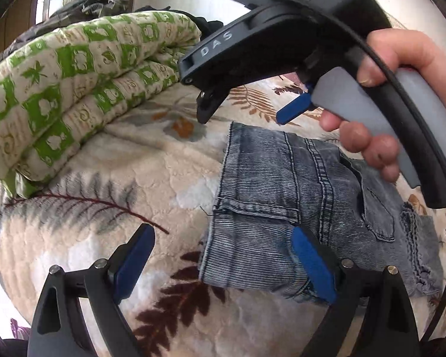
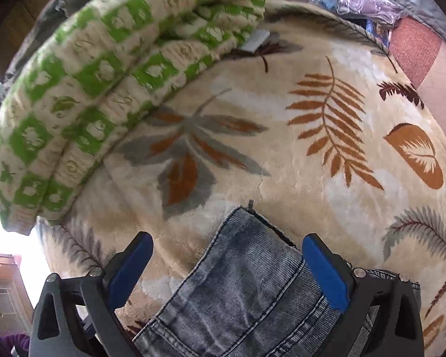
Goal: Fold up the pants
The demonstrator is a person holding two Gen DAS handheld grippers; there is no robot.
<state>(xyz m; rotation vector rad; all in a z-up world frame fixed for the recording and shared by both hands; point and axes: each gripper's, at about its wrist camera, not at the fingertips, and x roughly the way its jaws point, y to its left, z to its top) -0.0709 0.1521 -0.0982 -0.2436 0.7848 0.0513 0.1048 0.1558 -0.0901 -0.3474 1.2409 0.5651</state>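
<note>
Grey washed jeans (image 1: 297, 202) lie folded into a compact stack on a cream leaf-patterned blanket (image 1: 119, 196). My left gripper (image 1: 223, 255) is open over the stack's near left corner, its right pad (image 1: 310, 264) over the denim, its left pad over the blanket. My right gripper (image 1: 240, 107), held in a hand, hovers open above the far edge of the jeans. In the right wrist view the right gripper (image 2: 226, 270) is open, with the jeans (image 2: 246, 294) lying below and between its fingers.
A rolled green-and-cream quilt (image 1: 68, 89) lies along the far left of the blanket (image 2: 282, 154), also in the right wrist view (image 2: 104, 83). Plastic-wrapped items (image 2: 353, 0) and a reddish cushion (image 2: 416, 47) sit at the far right.
</note>
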